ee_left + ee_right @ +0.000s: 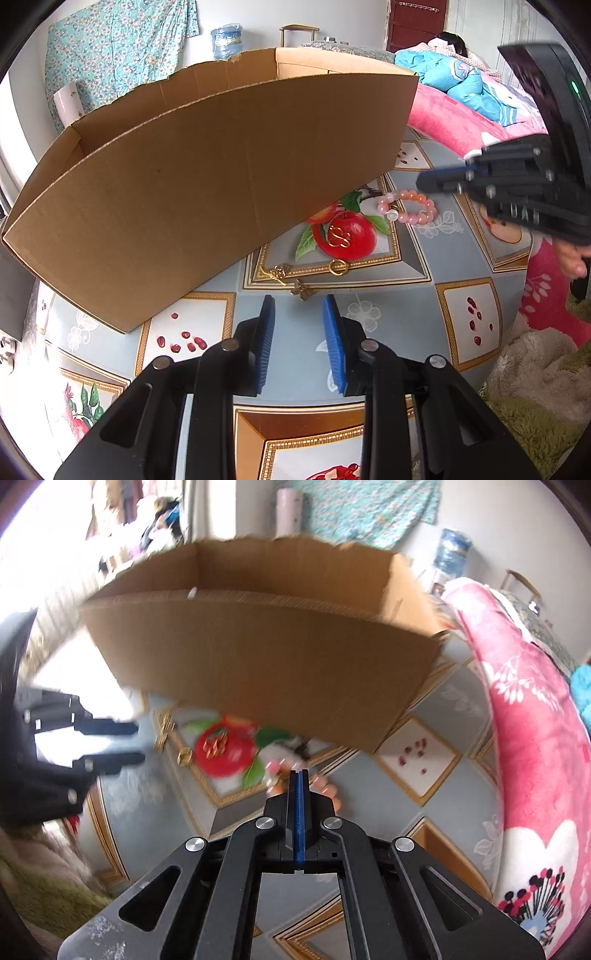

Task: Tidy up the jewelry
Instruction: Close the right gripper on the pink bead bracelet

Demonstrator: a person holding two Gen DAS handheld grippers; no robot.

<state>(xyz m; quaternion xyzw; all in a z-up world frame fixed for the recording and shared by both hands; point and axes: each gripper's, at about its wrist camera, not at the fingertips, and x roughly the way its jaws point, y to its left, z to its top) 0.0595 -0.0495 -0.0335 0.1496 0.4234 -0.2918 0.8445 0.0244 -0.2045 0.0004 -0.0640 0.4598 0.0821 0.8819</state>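
Jewelry lies on a fruit-print tablecloth (406,302) in front of a cardboard box (207,184). A pink bead bracelet (408,206), a gold wire ornament (339,236), a gold ring (338,267), a gold brooch (277,274) and a small bow charm (303,291) show in the left wrist view. My left gripper (298,306) is open and empty, just short of the bow charm. My right gripper (424,181) hovers over the bracelet. In the right wrist view its jaws are closed together (298,773) with nothing visible between them, and the bracelet (325,790) lies blurred underneath.
The open box (258,657) stands at the back of the table. A bed with pink and blue bedding (461,107) is at the right. A pink blanket (524,738) borders the table's right side. A fluffy green throw (535,387) lies at the near right.
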